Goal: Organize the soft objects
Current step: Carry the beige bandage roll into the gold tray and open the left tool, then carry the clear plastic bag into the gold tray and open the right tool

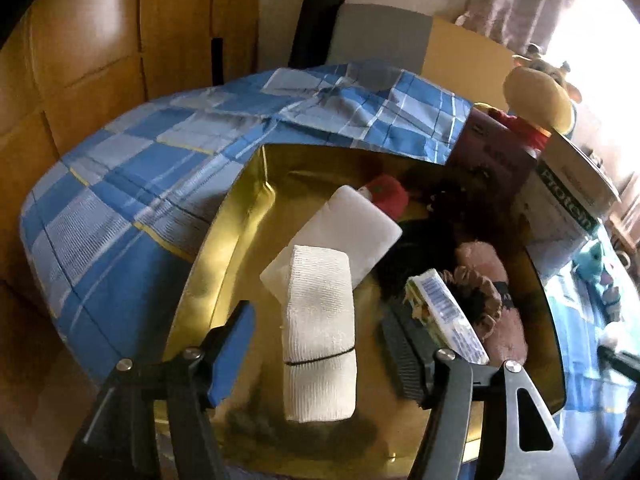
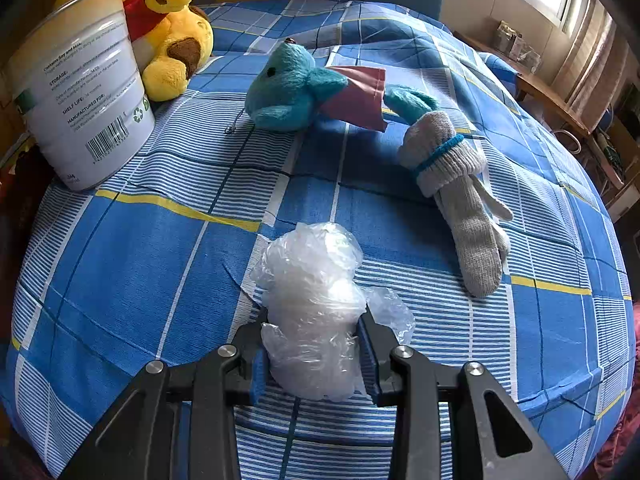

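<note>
Left wrist view, gold box at centre, one. Inside it: one white gauze roll, one white foam block, one red plush item, one brown scrunchie, one wrapped bar.

Right wrist view: one crumpled plastic bag lower centre, one teal plush, one grey glove bundle, one yellow bear, one tin can upper left.

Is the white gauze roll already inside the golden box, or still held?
Inside: the white gauze roll lies in the golden box, free between the open left gripper fingers.
</note>
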A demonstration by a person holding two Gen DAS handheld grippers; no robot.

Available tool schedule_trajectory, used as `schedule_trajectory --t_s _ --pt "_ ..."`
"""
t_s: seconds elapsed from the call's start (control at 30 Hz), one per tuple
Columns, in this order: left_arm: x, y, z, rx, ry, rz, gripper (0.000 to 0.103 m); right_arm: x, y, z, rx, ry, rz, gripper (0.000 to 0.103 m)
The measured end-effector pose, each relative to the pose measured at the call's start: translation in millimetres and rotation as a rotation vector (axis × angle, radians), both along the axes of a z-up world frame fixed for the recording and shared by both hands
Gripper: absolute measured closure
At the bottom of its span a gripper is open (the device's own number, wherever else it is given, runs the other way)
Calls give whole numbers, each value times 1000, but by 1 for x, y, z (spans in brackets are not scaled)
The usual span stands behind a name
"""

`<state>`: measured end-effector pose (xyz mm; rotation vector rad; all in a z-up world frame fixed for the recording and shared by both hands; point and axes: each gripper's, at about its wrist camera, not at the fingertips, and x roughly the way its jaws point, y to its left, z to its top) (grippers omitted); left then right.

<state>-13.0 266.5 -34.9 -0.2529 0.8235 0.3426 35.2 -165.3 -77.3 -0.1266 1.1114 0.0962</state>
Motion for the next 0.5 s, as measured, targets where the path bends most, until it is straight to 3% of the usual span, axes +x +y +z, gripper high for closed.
schedule_trajectory --t_s 0.5 --pt "-19 -42 33 103 -93 -128 32 -2 0 0 6 2 -7 67"
